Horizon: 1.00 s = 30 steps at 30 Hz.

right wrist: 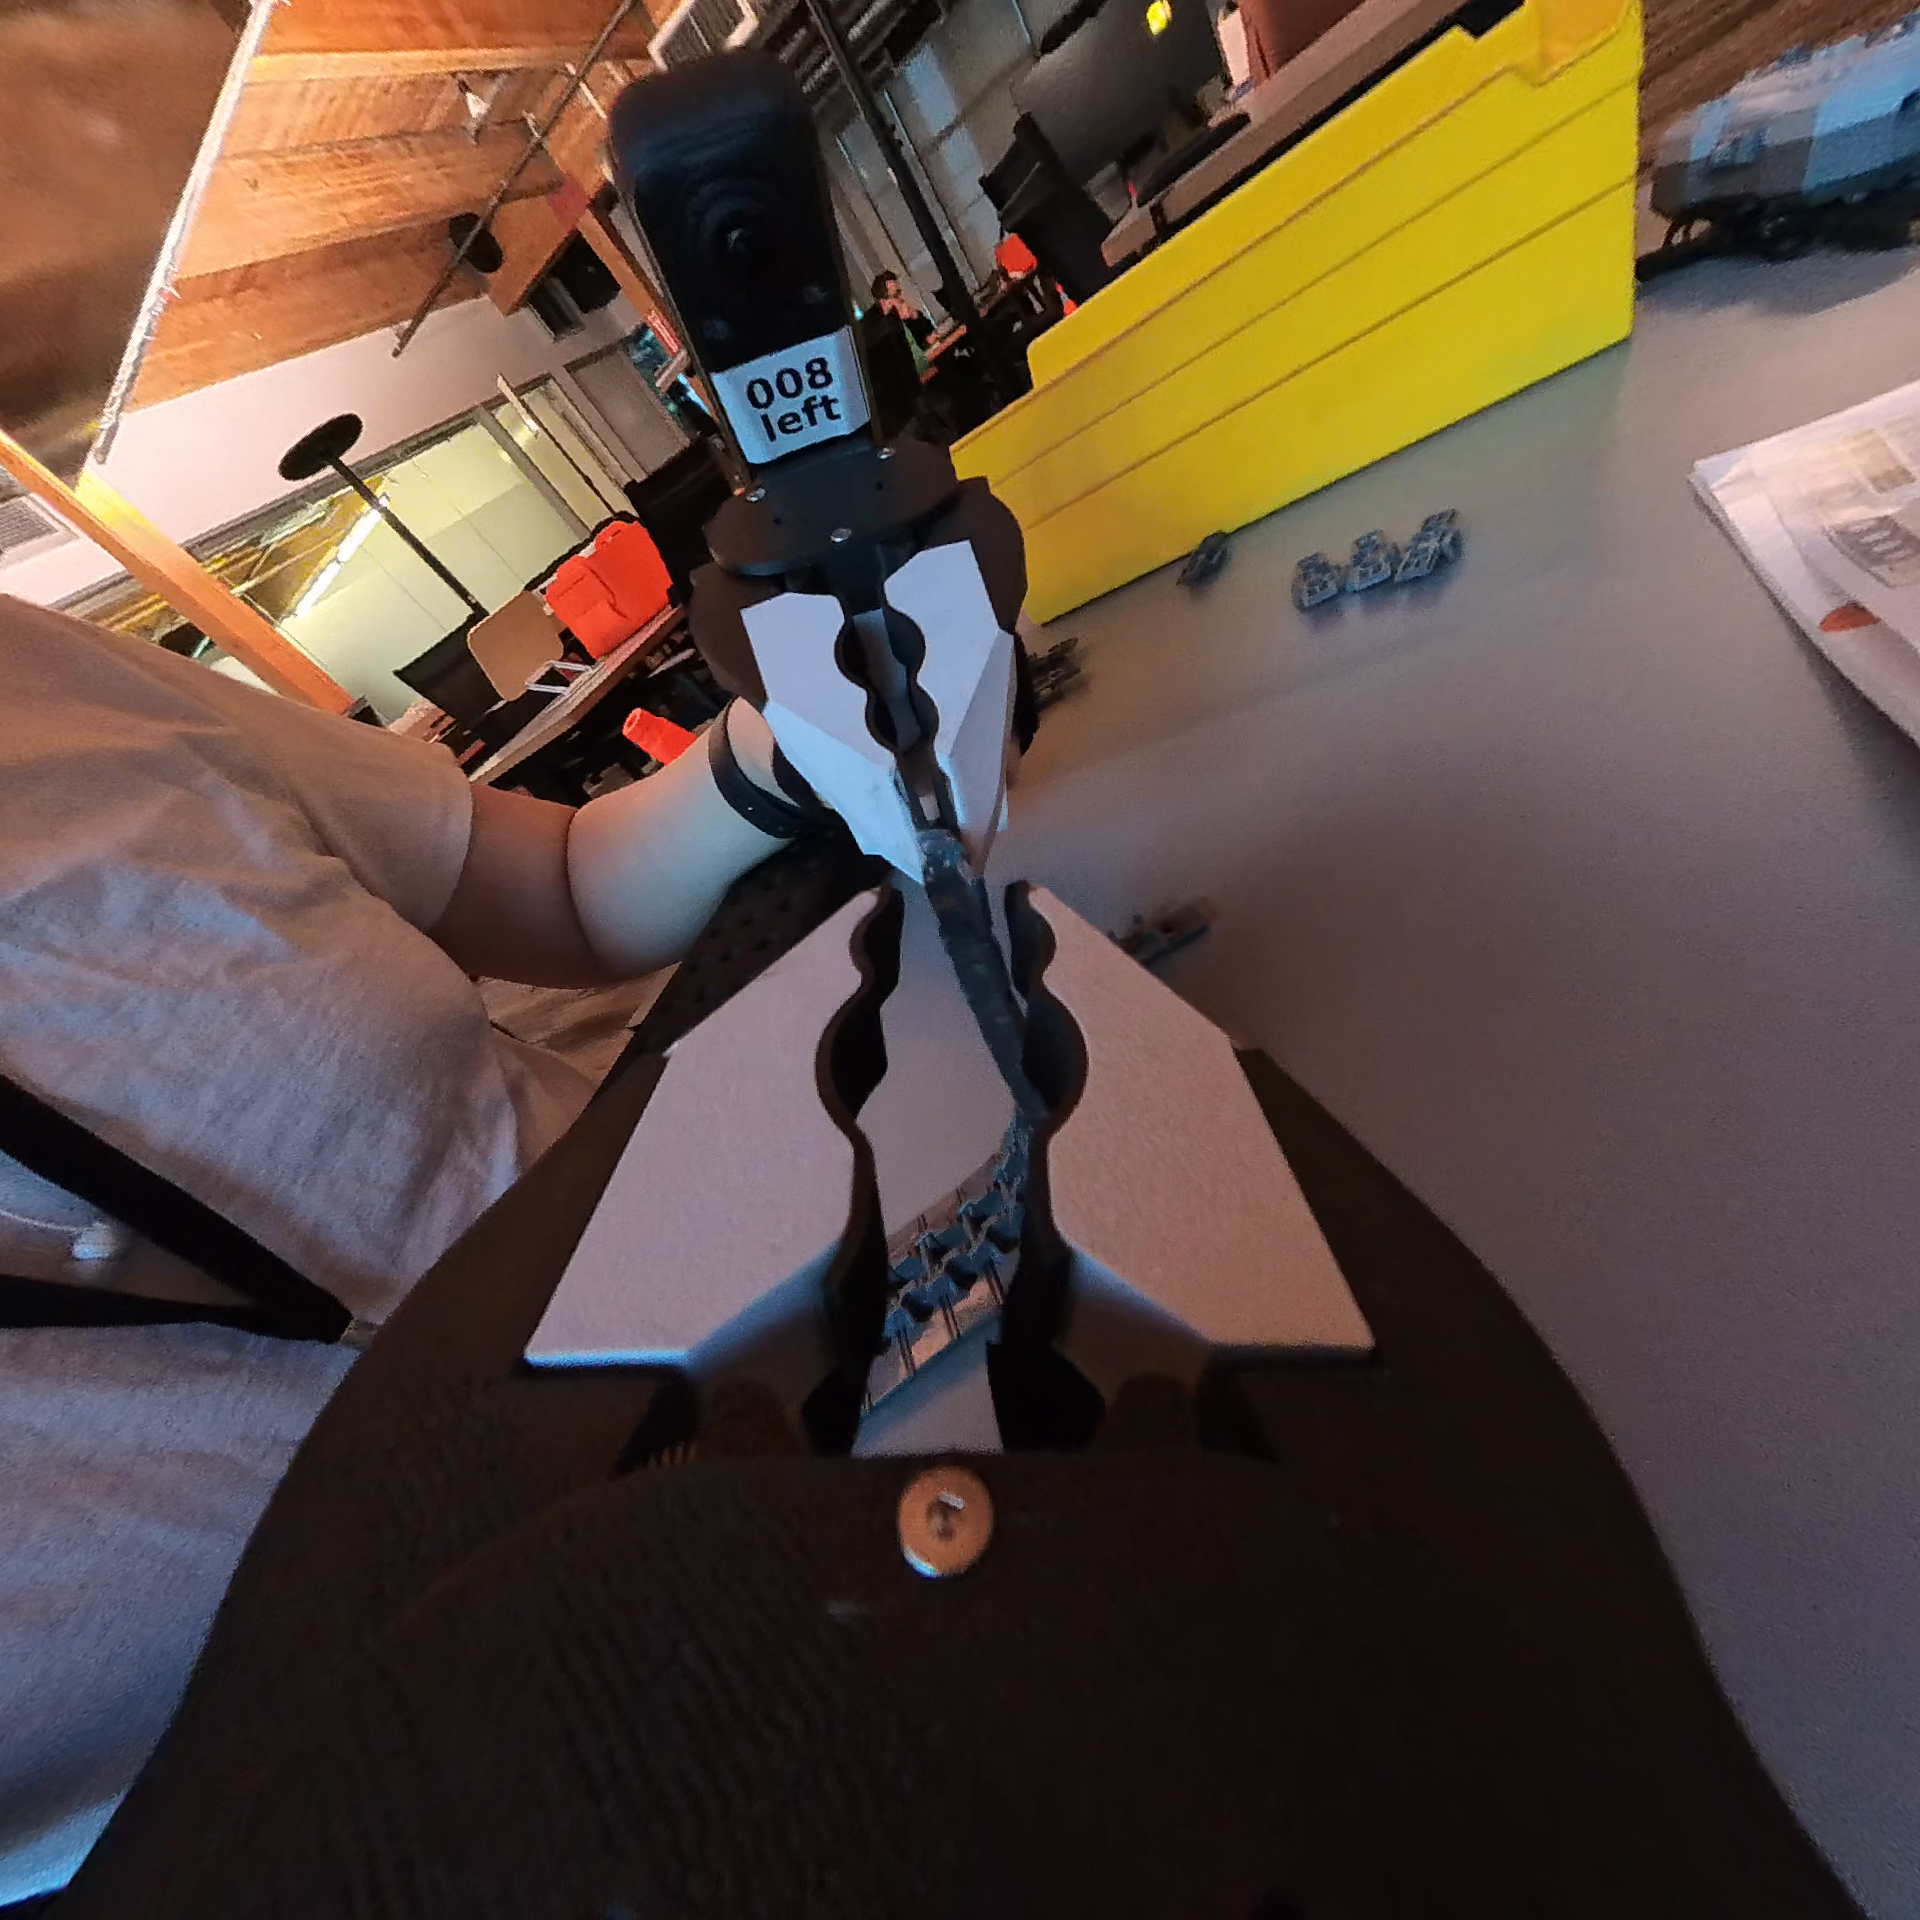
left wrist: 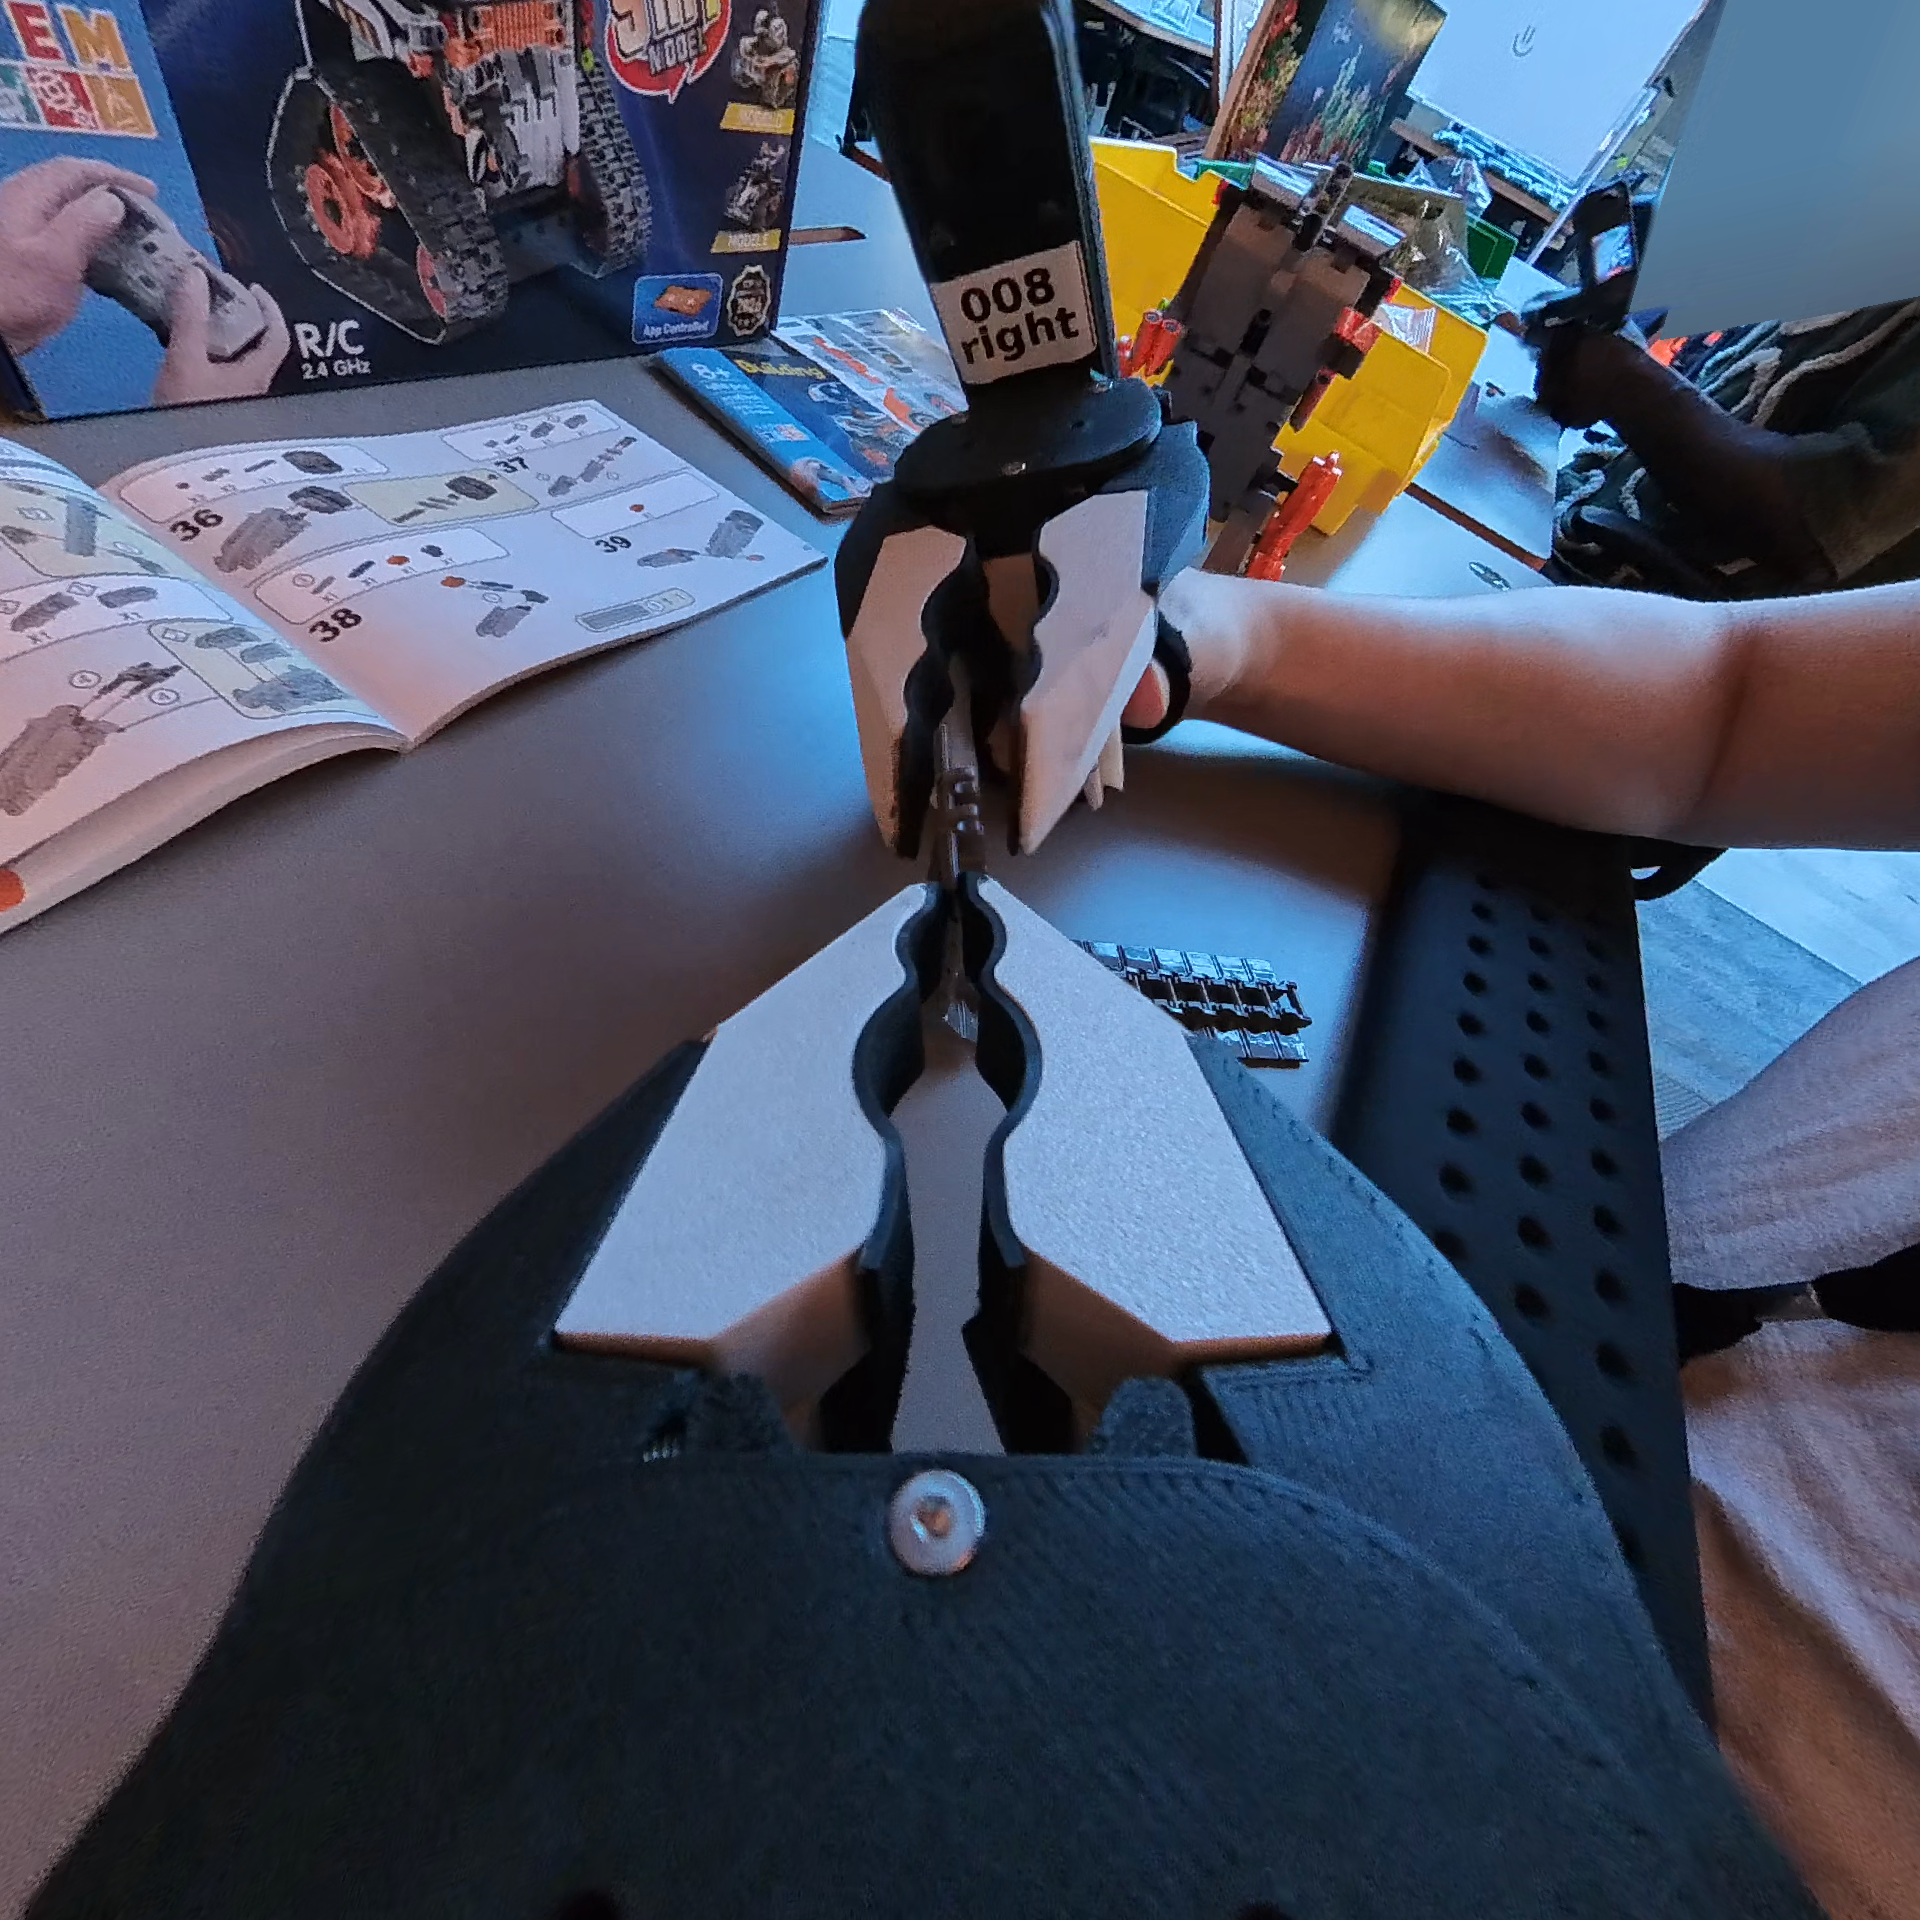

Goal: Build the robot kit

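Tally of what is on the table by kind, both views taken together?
Black two-finger grippers: 2 (left gripper, right gripper)
Dark tread strips: 2 (held strip, flat strip)
Yellow plastic bins: 1
Open instruction booklets: 1
Blue printed boxes: 1
Total: 7

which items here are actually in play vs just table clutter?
In play:
- left gripper, shut on the track strip
- right gripper, shut on the same strip
- spare track segment beside them

Lying about:
- open instruction booklet
- toy box
- yellow bin
- loose track links
- part-built model
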Motion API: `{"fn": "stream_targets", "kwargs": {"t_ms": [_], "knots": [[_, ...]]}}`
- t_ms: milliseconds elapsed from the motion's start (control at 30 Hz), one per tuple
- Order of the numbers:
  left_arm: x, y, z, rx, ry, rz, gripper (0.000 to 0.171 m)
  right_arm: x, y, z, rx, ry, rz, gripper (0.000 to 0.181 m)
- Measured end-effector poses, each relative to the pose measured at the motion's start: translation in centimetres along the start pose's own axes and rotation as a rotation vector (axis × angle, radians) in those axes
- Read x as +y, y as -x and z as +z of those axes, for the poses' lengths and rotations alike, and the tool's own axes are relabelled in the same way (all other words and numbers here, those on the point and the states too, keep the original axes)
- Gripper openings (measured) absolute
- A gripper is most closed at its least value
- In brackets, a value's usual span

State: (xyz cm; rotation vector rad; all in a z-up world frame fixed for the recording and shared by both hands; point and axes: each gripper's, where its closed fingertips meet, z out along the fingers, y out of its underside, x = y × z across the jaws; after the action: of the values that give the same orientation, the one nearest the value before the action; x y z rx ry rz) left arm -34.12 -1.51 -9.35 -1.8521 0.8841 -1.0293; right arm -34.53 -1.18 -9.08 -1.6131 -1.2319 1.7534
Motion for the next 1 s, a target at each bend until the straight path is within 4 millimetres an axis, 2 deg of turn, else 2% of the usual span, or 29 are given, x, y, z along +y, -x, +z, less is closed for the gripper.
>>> {"fn": "stream_targets", "kwargs": {"t_ms": [500,567,633,700,800,1000], "knots": [[0.5,0.5,-0.3,0.002,0.030,-0.018,0.002,0.7,-0.4,0.6,0.006,0.045,0.088,0.006],[0.7,1.4,-1.3,-0.040,0.052,-0.015,0.031,1.2,-0.6,0.7,0.009,0.079,0.116,0.006],[0.8,2.5,-2.7,-0.103,0.049,0.011,0.039,1.3,-0.7,0.6,0.008,0.080,0.134,0.005],[1.4,3.4,-3.5,-0.168,0.072,0.043,0.038,1.3,-0.9,0.4,0.007,0.078,0.163,0.005],[2.9,4.0,-3.6,-0.214,0.142,0.099,0.031,1.3,-1.0,0.2,-0.013,0.077,0.220,0.005],[4.5,3.5,-2.4,-0.205,0.244,0.185,0.017,1.3,-1.2,0.1,-0.023,0.074,0.259,0.005]]}}
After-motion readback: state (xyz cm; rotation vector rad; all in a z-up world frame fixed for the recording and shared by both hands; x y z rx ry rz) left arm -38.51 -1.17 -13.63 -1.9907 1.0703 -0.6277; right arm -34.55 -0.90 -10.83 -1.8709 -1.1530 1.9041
